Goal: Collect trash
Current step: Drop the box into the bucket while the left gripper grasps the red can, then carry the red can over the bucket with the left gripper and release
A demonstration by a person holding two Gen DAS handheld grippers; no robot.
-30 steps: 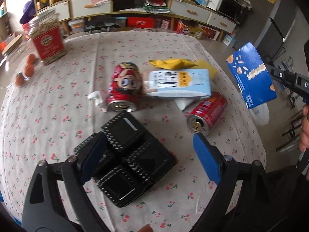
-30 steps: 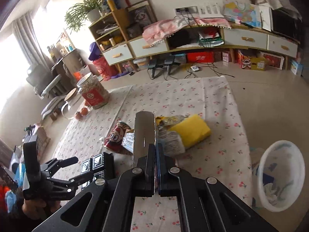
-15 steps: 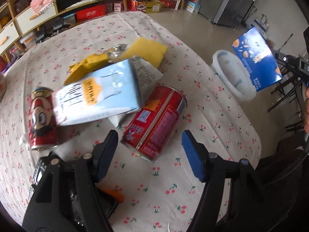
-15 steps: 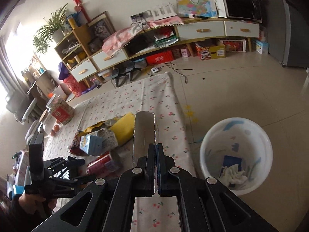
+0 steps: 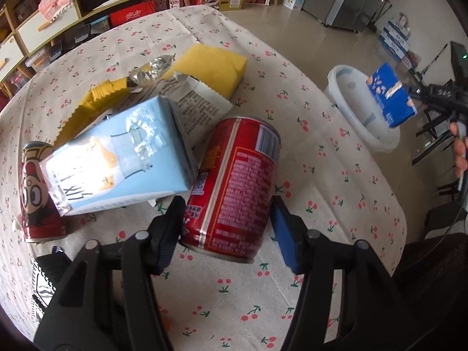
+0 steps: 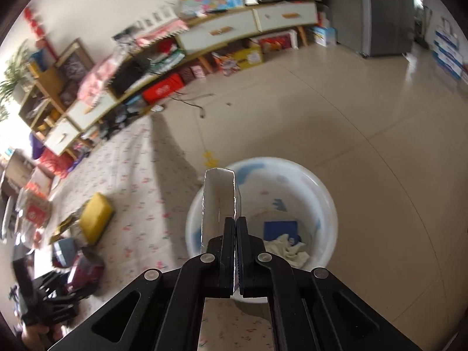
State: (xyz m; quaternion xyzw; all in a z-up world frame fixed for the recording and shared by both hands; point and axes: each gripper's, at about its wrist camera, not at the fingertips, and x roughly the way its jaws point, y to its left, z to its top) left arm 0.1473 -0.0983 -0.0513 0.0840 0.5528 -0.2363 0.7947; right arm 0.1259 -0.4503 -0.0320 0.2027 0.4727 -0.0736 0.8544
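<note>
1. Beside the desk [image 5: 336, 175], the white bin [image 6: 327, 204] stood on the floor to catch trash.
2. Desk-side of the bin, the left tongs [image 5: 225, 228] stood spread around the red can [image 5: 234, 187], ready to grip.
3. Over the bin, the right tongs [image 6: 235, 251] pinched the blue carton [image 5: 390, 99], seemingly for dropping.

The left gripper [image 5: 226, 228] has swung away from the black plastic tray [image 5: 44, 278] it faced a second ago and closed in on the lying red can [image 5: 234, 193], which now sits between its spread fingers; the tray has slid to the lower left edge of the left wrist view. The right gripper [image 6: 235, 251], pinching the blue carton [image 5: 390, 98], has carried it off the table to above the white bin [image 6: 263, 216].
</note>
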